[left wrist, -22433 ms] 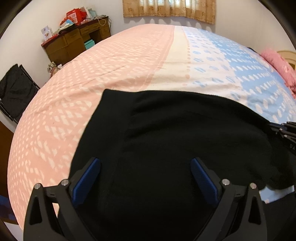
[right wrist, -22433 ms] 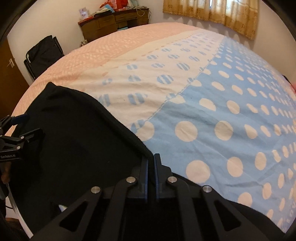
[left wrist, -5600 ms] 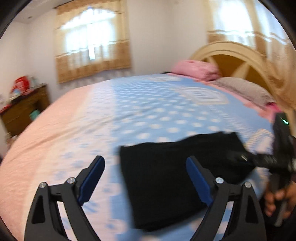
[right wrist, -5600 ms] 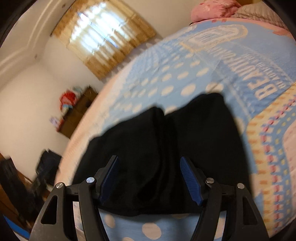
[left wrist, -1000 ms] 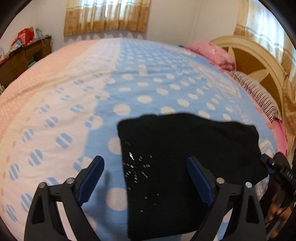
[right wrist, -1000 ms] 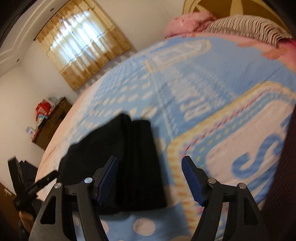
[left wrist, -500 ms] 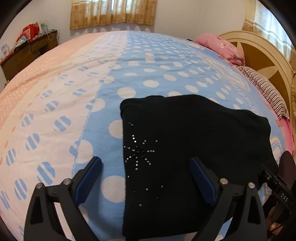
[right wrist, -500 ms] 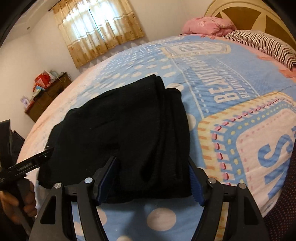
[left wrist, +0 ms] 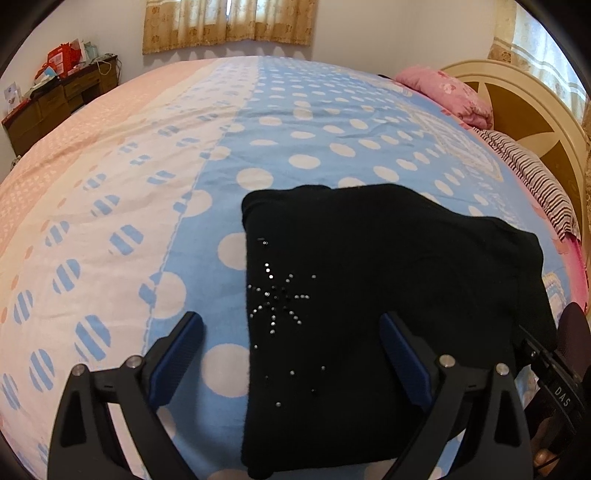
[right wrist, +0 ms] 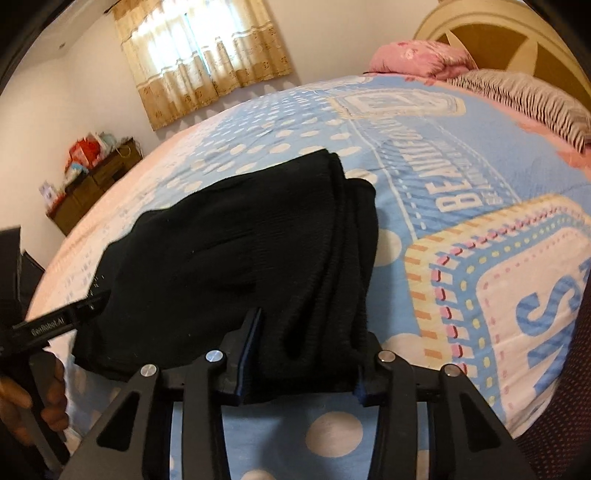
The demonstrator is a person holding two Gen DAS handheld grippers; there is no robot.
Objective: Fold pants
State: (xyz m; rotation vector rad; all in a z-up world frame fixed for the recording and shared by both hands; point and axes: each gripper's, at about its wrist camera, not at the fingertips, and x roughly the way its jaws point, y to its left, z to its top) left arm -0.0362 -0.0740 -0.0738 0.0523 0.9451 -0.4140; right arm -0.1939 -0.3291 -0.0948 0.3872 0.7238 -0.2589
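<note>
black knit pants (left wrist: 388,288), folded into a thick square bundle, lie on the blue part of the bedspread (left wrist: 306,122) with white dots, at the near edge of the bed. a small star of shiny studs (left wrist: 275,295) shows on the top layer, near its left edge. the stacked folded layers are seen along the right side of the bundle.

the right gripper (right wrist: 306,354) has just been closing, and its 2 blue pads now press on the near right end of the bundle from both sides; the cloth bulges between them.

the left gripper (left wrist: 291,354) hangs over the near left part of the pants with its jaws wide apart. 1 finger (left wrist: 177,350) is above the bedspread just left of the cloth, the other is above the cloth itself. nothing is between the pads, and i cannot tell if the tips touch the fabric.

a pink pillow (left wrist: 450,92) and a striped pillow (left wrist: 532,173) lie far right by the cream headboard (left wrist: 517,88). a brown wooden desk (left wrist: 55,107) stands far left, and yellow curtains (left wrist: 229,22) hang on the far wall.
</note>
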